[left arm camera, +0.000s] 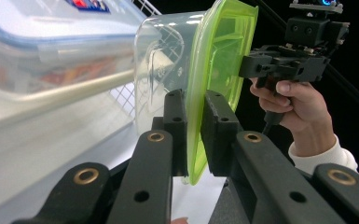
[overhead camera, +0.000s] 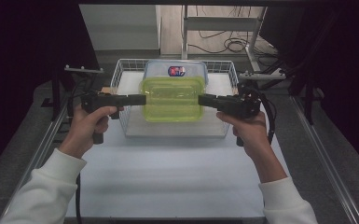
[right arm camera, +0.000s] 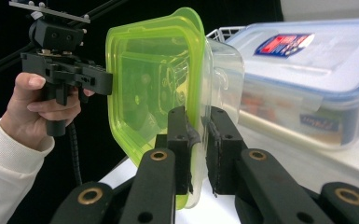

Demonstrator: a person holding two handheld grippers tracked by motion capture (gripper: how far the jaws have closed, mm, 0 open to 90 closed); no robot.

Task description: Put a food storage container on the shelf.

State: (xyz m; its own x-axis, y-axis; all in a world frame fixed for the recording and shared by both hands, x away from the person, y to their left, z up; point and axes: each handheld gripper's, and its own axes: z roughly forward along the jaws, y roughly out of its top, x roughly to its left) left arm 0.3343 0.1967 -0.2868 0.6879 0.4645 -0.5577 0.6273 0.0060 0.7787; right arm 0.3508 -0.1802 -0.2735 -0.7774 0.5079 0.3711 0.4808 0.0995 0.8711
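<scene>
Glowing lime-lidded clear container (overhead camera: 172,99) — translucent, level.

- The clear storage box with the blue-rimmed lid (right arm camera: 307,60) carries a red and blue sticker (right arm camera: 283,45) on top (lettering too small and blurred to read).
- On that box's front wall sits a small dark blue label (right arm camera: 316,122), its script illegible.
- Nothing else bears readable writing.
</scene>
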